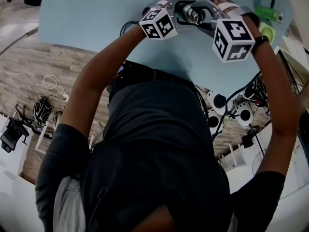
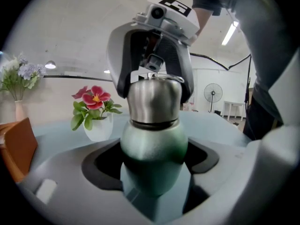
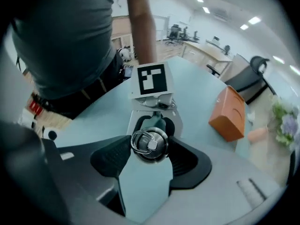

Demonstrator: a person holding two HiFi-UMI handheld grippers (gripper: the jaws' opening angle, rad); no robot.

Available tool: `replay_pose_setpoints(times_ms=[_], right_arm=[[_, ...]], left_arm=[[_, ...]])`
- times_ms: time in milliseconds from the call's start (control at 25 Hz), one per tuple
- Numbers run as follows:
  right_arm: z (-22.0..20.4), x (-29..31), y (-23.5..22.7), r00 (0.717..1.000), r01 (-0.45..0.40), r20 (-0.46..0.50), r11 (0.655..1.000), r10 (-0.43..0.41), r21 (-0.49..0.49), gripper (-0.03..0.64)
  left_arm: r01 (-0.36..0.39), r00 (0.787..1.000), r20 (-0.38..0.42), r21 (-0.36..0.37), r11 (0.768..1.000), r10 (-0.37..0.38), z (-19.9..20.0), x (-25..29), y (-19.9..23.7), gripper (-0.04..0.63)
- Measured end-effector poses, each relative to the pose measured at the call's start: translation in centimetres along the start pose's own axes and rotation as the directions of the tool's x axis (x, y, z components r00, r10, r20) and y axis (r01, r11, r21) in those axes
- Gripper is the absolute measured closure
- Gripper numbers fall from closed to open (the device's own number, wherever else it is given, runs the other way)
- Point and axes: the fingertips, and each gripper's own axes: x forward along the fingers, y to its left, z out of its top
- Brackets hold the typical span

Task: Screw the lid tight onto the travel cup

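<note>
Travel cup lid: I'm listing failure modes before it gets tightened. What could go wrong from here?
1. The left gripper clamps the travel cup on its rounded, glossy green body, so the cup may spin in that grip once torque comes.
2. The right gripper pinches the smooth steel lid by its sides. It could slip round the lid and leave it loose.

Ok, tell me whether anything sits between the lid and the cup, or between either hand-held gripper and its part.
Nothing visible does. The left hand-held gripper clamps the cup, the right hand-held gripper clamps the lid, and the lid sits directly on the cup's top.
</note>
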Motion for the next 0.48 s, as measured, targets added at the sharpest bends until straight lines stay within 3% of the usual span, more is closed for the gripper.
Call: replay_pose_setpoints(times_ms=[120, 200, 280, 360, 440, 480], right_arm=[[-0.1, 0.2, -0.3, 0.996, 0.049, 0.061, 0.960, -0.069, 0.275, 0.364], [0.0, 0.1, -0.8, 0.983, 0.110, 0.078, 0.876, -0.166, 0.470, 0.364], [0.0, -0.3, -1.7, 0.956, 0.186, 0.051, 0.730, -0.289, 0.658, 0.364], [-0.3, -0.6, -2.2, 0.914, 0.268, -0.038, 0.532, -0.404, 0.803, 0.364], [-0.6, -0.6, -2.3, 0.863, 0.343, -0.147, 0.347, -0.484, 0.873, 0.365], [-0.7, -0.5, -2.3, 0.841, 0.366, -0.186, 0.280, -0.508, 0.887, 0.365]], left_arm=[[0.001, 1.000, -0.003, 0.000, 1.000, -0.001, -0.1, 0.0, -0.1, 0.167], [0.001, 1.000, -0.003, -0.001, 1.000, -0.001, -0.1, 0.0, -0.1, 0.167], [-0.002, 1.000, -0.003, -0.003, 1.000, 0.002, -0.1, -0.1, -0.1, 0.167], [-0.006, 1.000, -0.001, -0.003, 1.000, 0.006, -0.1, -0.2, 0.0, 0.167], [-0.010, 1.000, -0.001, -0.003, 1.000, 0.010, -0.1, -0.2, 0.0, 0.167], [-0.011, 1.000, -0.002, -0.003, 1.000, 0.011, -0.1, -0.2, 0.0, 0.167]])
